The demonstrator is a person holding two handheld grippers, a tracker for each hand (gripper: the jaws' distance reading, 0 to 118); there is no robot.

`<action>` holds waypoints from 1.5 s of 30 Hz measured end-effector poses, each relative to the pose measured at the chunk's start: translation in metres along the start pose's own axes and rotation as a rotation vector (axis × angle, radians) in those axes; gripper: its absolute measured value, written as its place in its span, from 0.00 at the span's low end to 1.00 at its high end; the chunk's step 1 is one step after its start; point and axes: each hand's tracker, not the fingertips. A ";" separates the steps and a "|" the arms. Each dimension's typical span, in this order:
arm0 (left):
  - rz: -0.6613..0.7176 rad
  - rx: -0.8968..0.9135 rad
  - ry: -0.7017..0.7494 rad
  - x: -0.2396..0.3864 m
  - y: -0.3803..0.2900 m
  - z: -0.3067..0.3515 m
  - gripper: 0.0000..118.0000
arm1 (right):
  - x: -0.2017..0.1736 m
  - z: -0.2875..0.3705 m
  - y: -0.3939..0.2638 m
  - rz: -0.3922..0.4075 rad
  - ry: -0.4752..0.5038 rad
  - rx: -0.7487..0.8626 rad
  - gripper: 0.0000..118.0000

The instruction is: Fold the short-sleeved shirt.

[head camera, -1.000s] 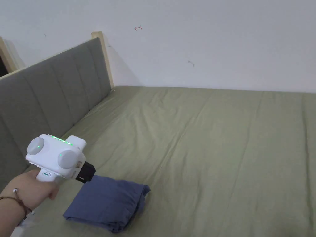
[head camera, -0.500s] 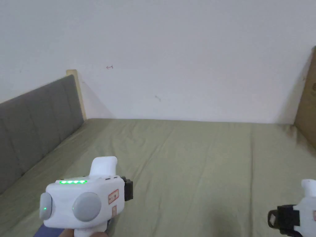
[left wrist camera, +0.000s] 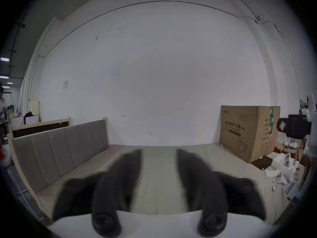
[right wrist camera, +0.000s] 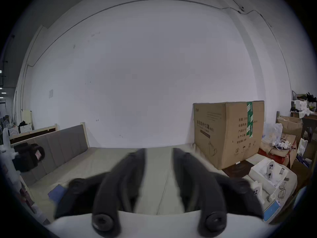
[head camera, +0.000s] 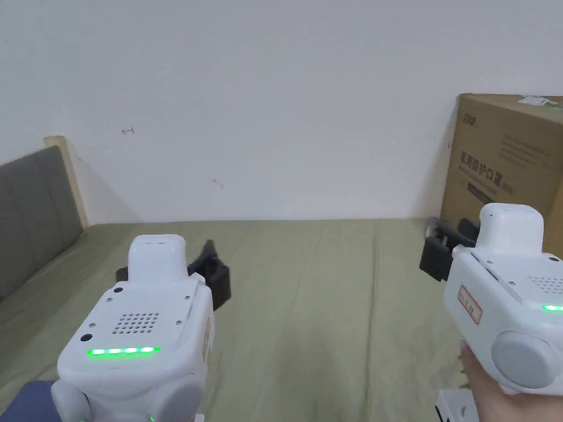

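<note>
Shirt (head camera: 25, 400) lies folded, near left on bed (head camera: 330, 307); left claw (left wrist camera: 158, 151) & right claw (right wrist camera: 158, 149) held wide, empty; best kept clear of it.

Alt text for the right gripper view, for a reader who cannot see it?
Right gripper, jaws open and empty, points across a green bed toward a white wall. A blue shirt lies low left, a cardboard box stands right.
</note>
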 end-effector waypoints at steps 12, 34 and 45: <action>0.003 -0.035 -0.069 0.009 -0.005 -0.010 1.00 | -0.006 -0.001 -0.028 0.073 -0.066 -0.045 1.00; -0.018 -0.019 -0.035 -0.001 -0.017 0.003 1.00 | -0.023 0.019 -0.036 0.144 -0.091 -0.011 1.00; 0.018 -0.034 -0.041 -0.005 -0.013 0.010 1.00 | -0.027 0.024 -0.040 0.162 -0.100 -0.021 1.00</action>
